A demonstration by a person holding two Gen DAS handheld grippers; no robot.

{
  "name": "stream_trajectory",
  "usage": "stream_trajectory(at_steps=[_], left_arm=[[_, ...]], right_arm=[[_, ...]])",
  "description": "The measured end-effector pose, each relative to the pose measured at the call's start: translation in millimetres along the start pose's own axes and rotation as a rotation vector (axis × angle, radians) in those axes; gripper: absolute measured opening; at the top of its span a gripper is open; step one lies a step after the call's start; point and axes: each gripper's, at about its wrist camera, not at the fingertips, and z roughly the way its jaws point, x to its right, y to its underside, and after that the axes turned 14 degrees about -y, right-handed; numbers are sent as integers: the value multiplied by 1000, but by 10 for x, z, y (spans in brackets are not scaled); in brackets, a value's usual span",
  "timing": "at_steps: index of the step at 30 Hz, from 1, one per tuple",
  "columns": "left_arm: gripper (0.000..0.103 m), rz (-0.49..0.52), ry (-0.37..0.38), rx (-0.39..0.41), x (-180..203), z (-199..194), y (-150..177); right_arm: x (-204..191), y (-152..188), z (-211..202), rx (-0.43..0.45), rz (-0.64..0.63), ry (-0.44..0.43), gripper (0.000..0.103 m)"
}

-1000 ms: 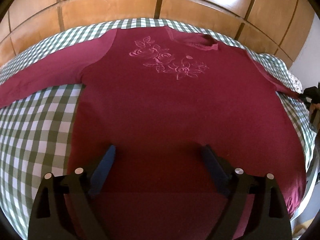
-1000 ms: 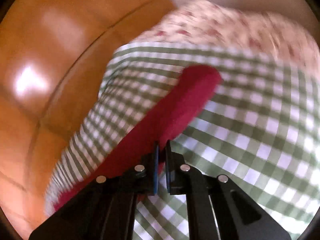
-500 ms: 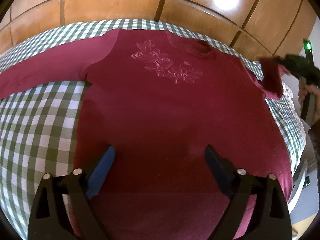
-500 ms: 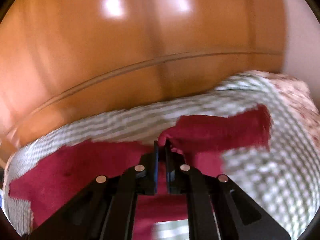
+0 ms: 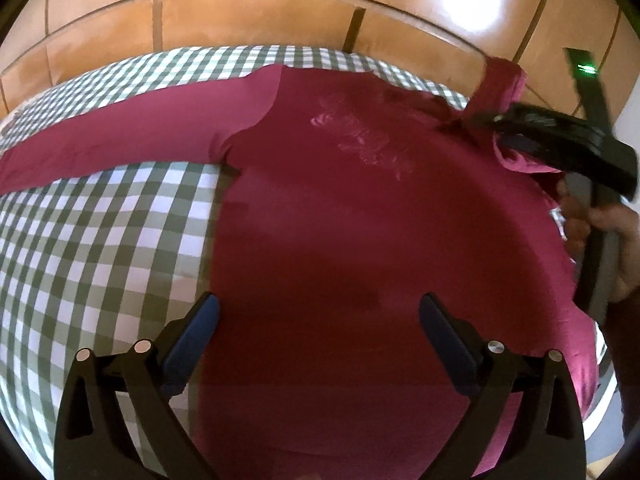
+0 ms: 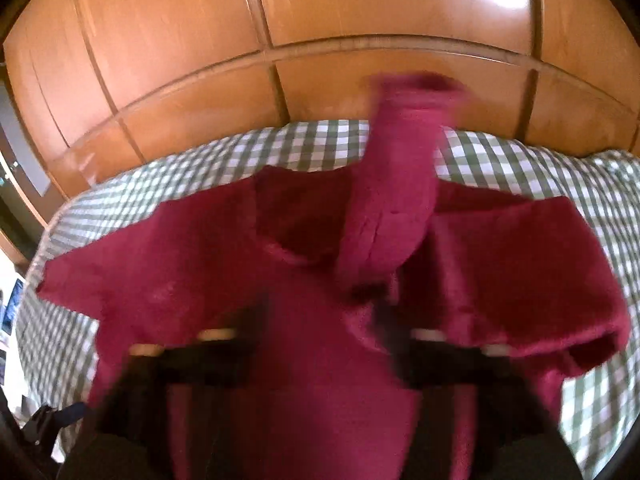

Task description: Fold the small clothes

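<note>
Maroon sweater (image 5: 360,220) lay flat on the checked bedcover (image 5: 100,220). Left gripper (image 5: 318,316) hovered over its lower part with jaws wide apart, holding nothing. Right gripper (image 6: 320,320) was blurred; its jaws looked apart, the sleeve (image 6: 396,200) flying above.

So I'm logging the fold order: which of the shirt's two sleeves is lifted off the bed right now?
The sleeve beside the right gripper rises above the maroon shirt. The other sleeve lies flat on the checked bedcover.
</note>
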Motion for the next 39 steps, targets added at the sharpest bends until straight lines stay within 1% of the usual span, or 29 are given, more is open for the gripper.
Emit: stream_trajectory(at_steps=[1,3,4,5,6,8,9,10,12,13,17,21,23,24,26,27,28,29,31,34,36,37,39], left_arm=[[99,4,-7,-2,-3,16,22],[99,3,-34,3,-20,37,65],[99,-1,-32,-9,-33,68,76],[99,-3,-28,-15,-42,90,99],[99,0,-29,-9,-46,108,122],[99,18,-50,17,-18,104,180],[99,26,-66,29,4,109,202],[99,35,-79,42,29,112,225],[99,33,-90,72,39,117,262],[99,28,-92,89,33,112,286],[99,12,-91,112,14,108,304],[99,16,-97,75,31,117,245],[99,7,-80,42,15,108,169],[99,-4,-47,32,-2,92,128],[99,-55,16,18,-36,39,27],[99,-66,27,10,-29,21,-29],[99,-67,29,7,-11,4,-92],[99,-60,26,23,24,-27,-180],[99,-64,47,68,67,-65,-335],[99,-77,113,73,175,-8,-661],[99,-101,157,92,266,61,-888],[99,-117,173,93,309,104,-977],[99,-105,192,26,457,267,-1183]], right_arm=[[40,82,-78,5,18,-15,75],[91,220,-212,18,39,-30,93],[162,313,-291,32,51,-11,95],[224,394,-377,38,65,16,95],[395,505,-431,42,113,56,96],[703,663,-475,42,219,97,99],[813,736,-496,41,251,107,99],[927,842,-519,63,258,82,100],[975,956,-600,137,243,13,101],[977,951,-617,140,249,7,101],[945,945,-599,124,230,35,101],[935,935,-588,122,224,44,101],[863,920,-538,100,198,88,101],[814,914,-535,86,183,113,101],[717,904,-428,38,134,193,101],[667,895,-377,15,109,233,101],[659,884,-355,6,100,247,101],[657,879,-351,6,96,252,101],[677,885,-369,14,103,240,101],[703,892,-387,24,110,226,101],[699,898,-392,25,111,223,101],[697,901,-390,25,111,223,101],[704,902,-392,26,112,222,101]])
